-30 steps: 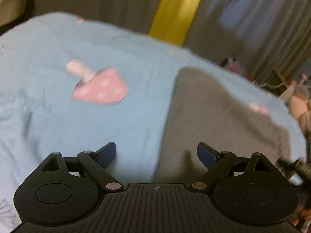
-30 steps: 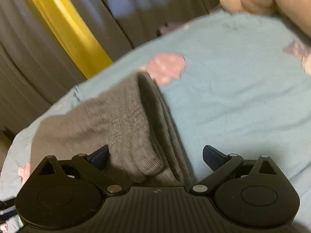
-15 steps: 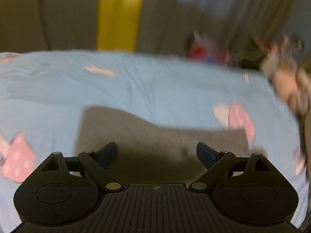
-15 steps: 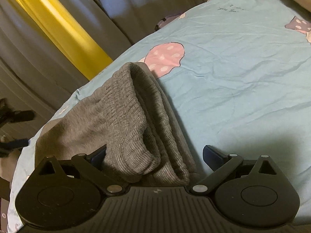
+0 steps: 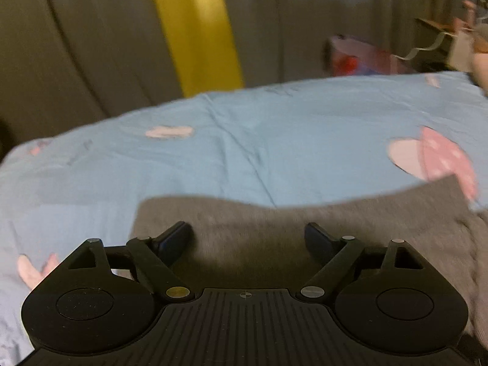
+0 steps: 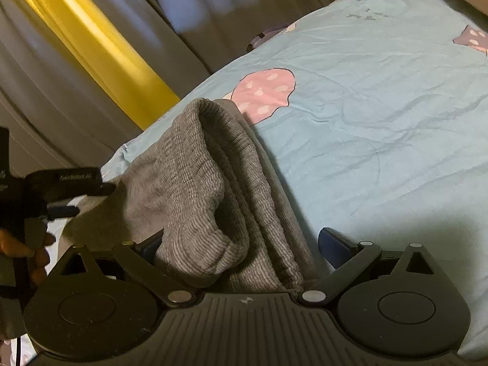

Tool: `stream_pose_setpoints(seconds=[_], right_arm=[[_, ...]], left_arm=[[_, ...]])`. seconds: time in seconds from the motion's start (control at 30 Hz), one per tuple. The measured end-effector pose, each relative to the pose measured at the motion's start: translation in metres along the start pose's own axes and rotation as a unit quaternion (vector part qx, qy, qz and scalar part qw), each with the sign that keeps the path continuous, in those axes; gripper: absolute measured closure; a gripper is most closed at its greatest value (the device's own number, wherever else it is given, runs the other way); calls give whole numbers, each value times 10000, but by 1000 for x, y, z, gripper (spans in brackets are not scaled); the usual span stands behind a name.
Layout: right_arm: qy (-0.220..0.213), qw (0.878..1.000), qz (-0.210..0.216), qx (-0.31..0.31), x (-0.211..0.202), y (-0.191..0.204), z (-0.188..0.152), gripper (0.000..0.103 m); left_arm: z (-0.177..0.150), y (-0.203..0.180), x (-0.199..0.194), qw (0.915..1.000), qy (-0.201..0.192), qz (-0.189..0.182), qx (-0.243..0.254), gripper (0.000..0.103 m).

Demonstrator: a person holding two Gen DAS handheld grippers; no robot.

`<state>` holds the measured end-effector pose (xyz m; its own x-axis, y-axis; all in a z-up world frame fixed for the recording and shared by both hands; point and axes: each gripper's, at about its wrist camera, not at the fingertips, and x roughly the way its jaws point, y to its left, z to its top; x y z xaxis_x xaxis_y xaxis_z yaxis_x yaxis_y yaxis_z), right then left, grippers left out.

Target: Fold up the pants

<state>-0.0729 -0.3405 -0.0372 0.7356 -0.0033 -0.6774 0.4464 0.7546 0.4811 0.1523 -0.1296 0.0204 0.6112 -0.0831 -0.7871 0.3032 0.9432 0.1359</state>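
Right hand-held gripper [image 6: 247, 245] spread wide around bunched waistband, nothing pinched, left hand-held gripper [image 5: 247, 236] likewise wide, empty, one pair grey ribbed pants [image 6: 195, 183], on blue bedsheet [image 6: 381, 116].

Both wrist views low, close over pants [image 5: 305, 231] (shared), facing across bed [image 6: 381, 122] toward curtains [image 5: 91, 45].

We see a light blue bed sheet [image 6: 381, 97] with pink mushroom prints [image 6: 265, 91], and behind it grey curtains [image 5: 76, 45] with a yellow stripe [image 5: 198, 30].
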Motion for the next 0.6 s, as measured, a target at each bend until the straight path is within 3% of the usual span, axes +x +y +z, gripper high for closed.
stream_pose_setpoints(seconds=[0.13,0.3,0.37,0.43,0.57,0.6], right_arm=[[-6,10000,-20,-7,1,1,0,4],[-9,10000,-50,-11,1,2,0,4],[-4,10000,-86,-18,0,3,-1,4],[7,9999,-130,-4,-2,5,-2,4],[9,9997,-258,-25,-11,8,-4,4],[-9,9995,-298,-37,-14,9,-5,4]], left_arm=[[-32,20,-44,9992,-258,-239,175,9],[-95,84,-69,9957,124,-581,-714,8],[-123,108,-66,9925,397,-431,-1077,8],[-144,126,-69,9892,421,-202,-1387,6],[-166,153,-77,9687,457,-343,-2415,7],[-164,153,-79,9686,408,-371,-2424,6]])
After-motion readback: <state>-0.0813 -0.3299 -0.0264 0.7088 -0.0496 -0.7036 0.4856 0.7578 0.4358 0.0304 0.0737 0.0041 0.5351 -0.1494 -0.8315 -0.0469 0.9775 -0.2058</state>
